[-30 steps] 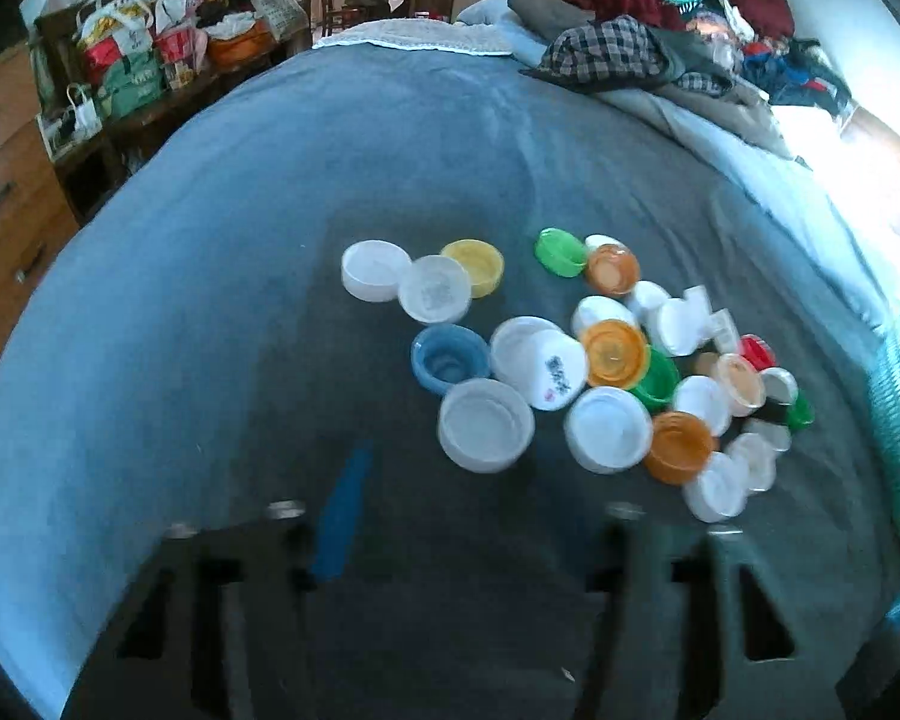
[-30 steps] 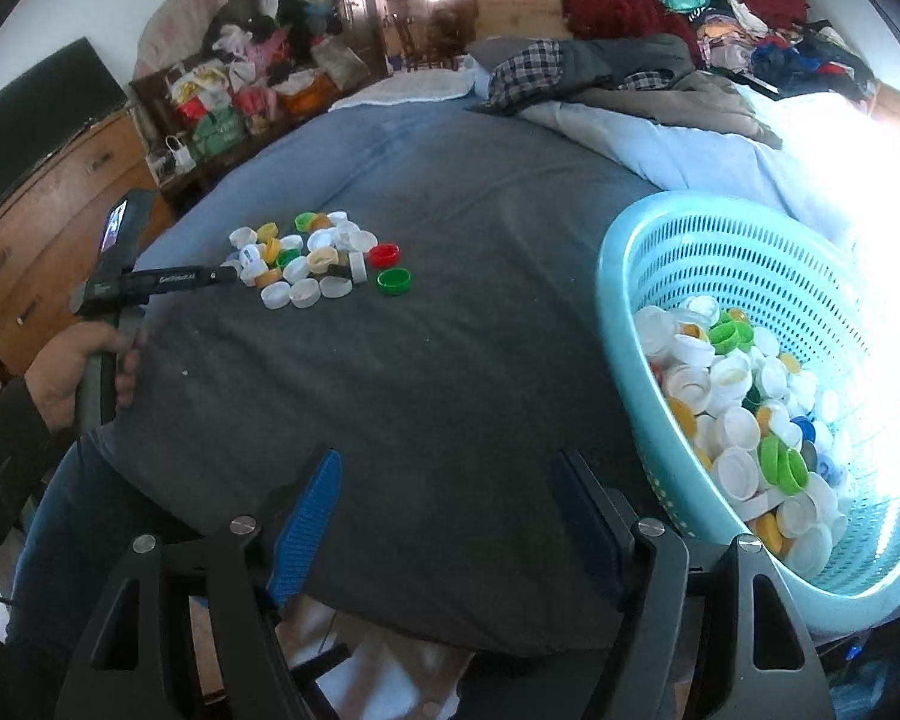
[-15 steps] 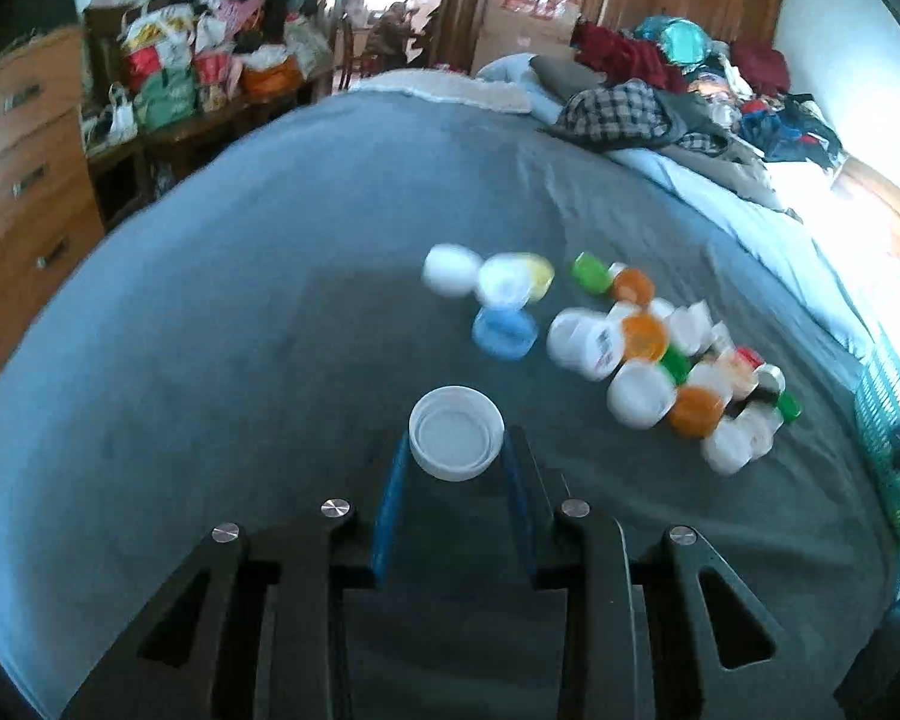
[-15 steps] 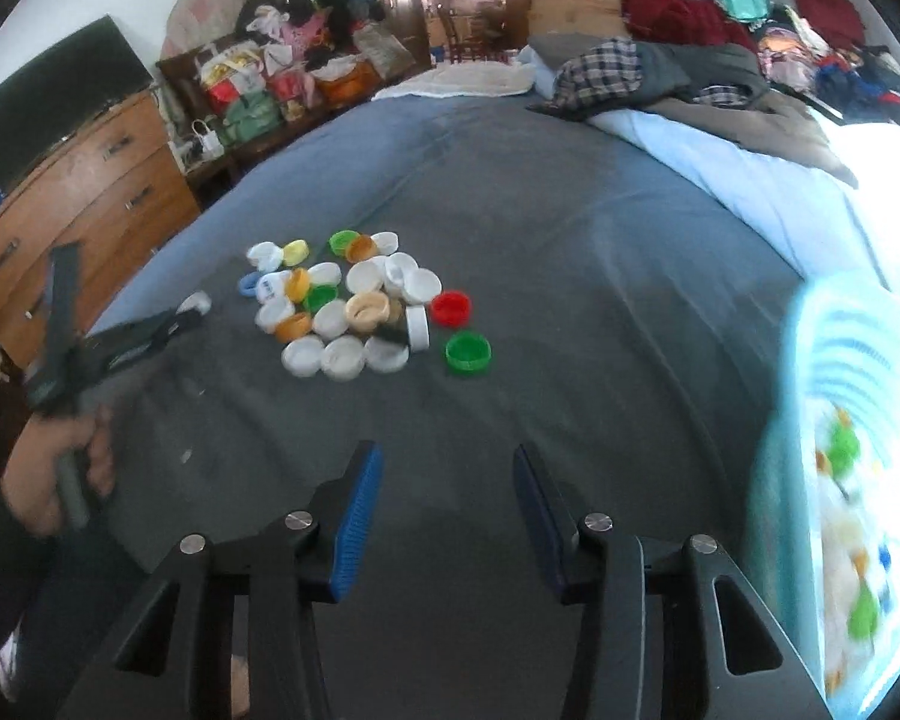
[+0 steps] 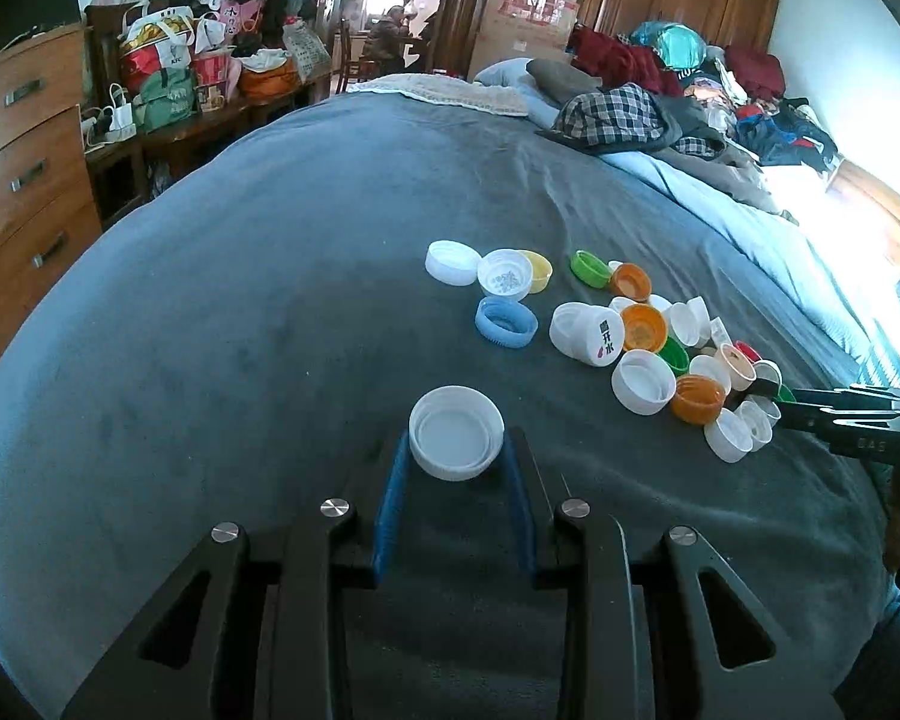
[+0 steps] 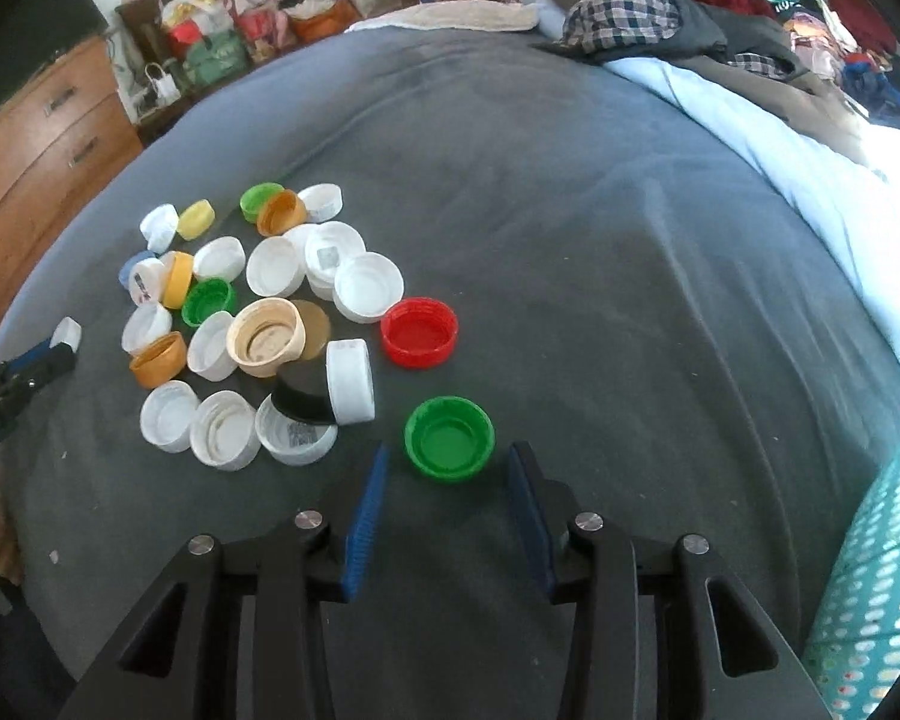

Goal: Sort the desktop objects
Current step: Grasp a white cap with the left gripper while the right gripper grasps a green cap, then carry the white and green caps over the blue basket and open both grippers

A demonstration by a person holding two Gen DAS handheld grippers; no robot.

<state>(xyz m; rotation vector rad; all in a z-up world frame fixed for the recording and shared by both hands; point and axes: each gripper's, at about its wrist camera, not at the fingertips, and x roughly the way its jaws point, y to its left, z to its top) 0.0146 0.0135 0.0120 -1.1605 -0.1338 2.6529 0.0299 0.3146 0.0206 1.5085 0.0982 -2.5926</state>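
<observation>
A: White cap point(image 5: 456, 441) clamped between left gripper point(image 5: 455, 450) pads, apart from cap pile point(image 5: 630, 330).
B: Green cap point(image 6: 449, 437) between right gripper point(image 6: 447, 468) tips; jaws closing, not pressing yet.
A: Grey bedspread point(image 5: 270, 300); cluttered bedroom, dresser point(image 5: 18, 180) left.
B: Both angled downward.

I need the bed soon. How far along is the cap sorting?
Barely dented. The left gripper holds one white cap; the right gripper is closing around a green cap, not yet gripped. The pile of caps is left.
</observation>
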